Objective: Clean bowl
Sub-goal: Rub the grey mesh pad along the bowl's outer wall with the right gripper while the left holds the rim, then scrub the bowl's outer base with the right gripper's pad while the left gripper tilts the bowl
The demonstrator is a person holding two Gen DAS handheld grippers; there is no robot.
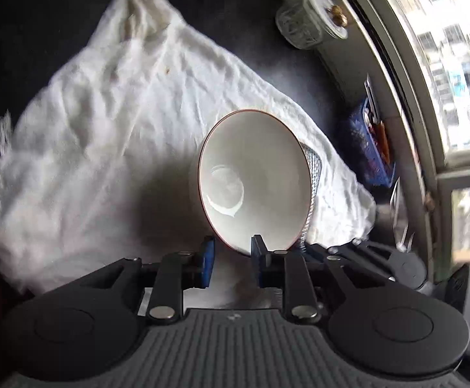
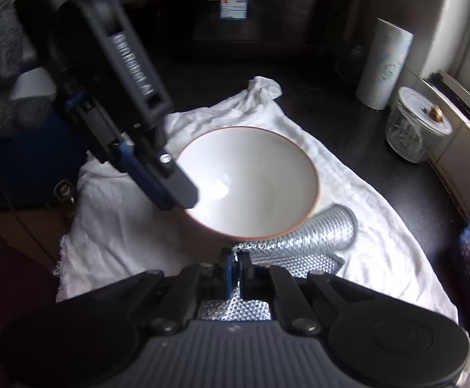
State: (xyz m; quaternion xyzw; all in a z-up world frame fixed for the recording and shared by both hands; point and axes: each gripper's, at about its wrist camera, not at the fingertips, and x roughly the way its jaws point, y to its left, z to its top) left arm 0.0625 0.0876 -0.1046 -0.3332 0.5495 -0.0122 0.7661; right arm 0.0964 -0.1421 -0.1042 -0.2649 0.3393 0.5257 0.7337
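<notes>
The left tool (image 1: 231,252) grips the rim of the bowl (image 1: 254,177), tilting it above the white cloth (image 1: 105,123) on the counter (image 2: 348,123). The right tool (image 2: 235,270) is pinched on a silver scouring cloth (image 2: 299,242) beside the bowl's outer wall. Judged step: scrubbing. The next move requires pressing the scourer against the bowl's surface.

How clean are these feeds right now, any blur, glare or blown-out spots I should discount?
Left wrist view: window blown out, white cloth edge smeared, bowl sharp with a glint in its base. Right wrist view: left gripper and bowl rim blurred, silver cloth fairly crisp; surroundings dim.
</notes>
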